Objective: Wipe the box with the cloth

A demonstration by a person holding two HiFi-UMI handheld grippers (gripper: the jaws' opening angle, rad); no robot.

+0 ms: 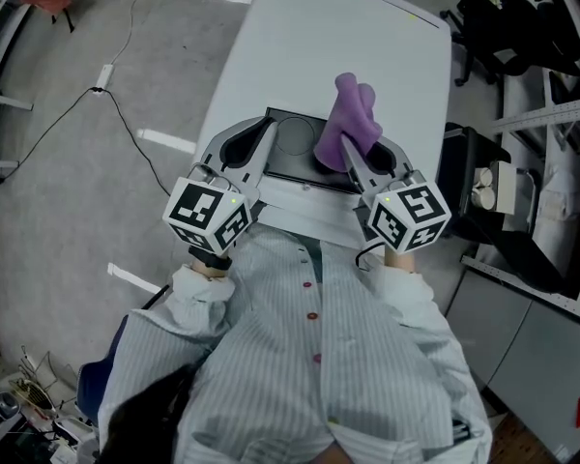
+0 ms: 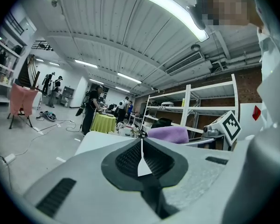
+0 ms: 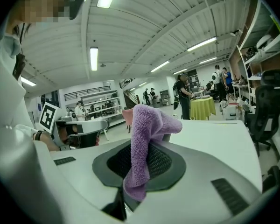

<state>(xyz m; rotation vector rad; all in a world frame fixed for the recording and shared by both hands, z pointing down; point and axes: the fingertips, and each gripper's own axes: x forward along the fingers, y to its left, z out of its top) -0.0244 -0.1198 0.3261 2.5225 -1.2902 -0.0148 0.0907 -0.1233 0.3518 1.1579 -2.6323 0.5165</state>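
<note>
Right gripper [image 1: 351, 155] clenched on purple cloth [image 3: 148, 125]: likely soft, limp, light, best pinched mid-fold. Left gripper [image 2: 141, 154] closed, empty. Box [image 1: 292, 149] between the 2 grippers.

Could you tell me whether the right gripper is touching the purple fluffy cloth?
Touching. In the right gripper view, the right gripper has its jaws shut on the purple fluffy cloth, pinched between them.

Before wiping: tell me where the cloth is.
In the head view, the purple cloth is pinched in the right hand-held gripper, by the dark box's right end.
</note>
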